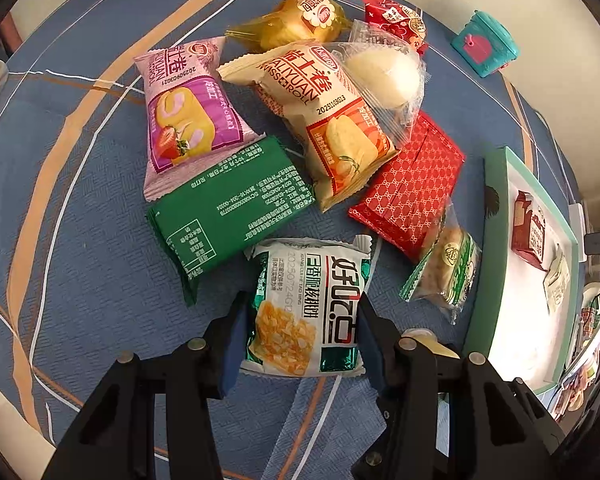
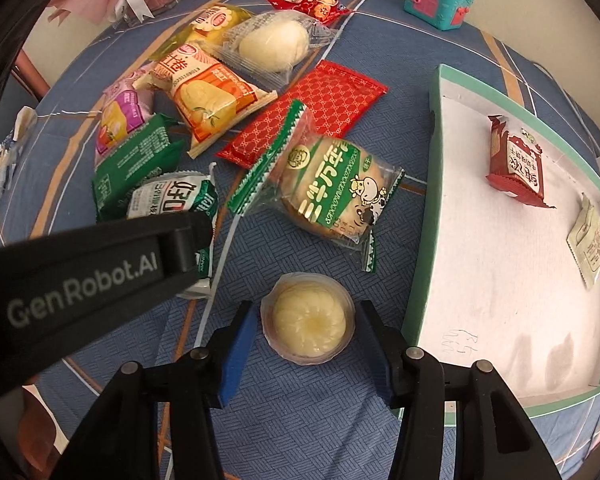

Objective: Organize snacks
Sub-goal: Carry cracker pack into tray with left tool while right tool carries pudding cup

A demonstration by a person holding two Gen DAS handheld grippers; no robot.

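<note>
glossy crinkled foil pack (image 1: 304,312) pinched between left claw (image 1: 300,336) pads.

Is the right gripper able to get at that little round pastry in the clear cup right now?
Probably yes. The right gripper stands open with the round pastry between its fingers, nothing lying over it. The green-rimmed box sits off to one side, apart from it.

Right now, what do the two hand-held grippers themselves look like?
Both look alike: the left hand-held gripper and the right hand-held gripper have matte black linkage arms with round silver pivot pins and blue pads on the fingers. The left one's black body carries grey "GenRobot.AI" lettering. No sleeves or cables show.
</note>
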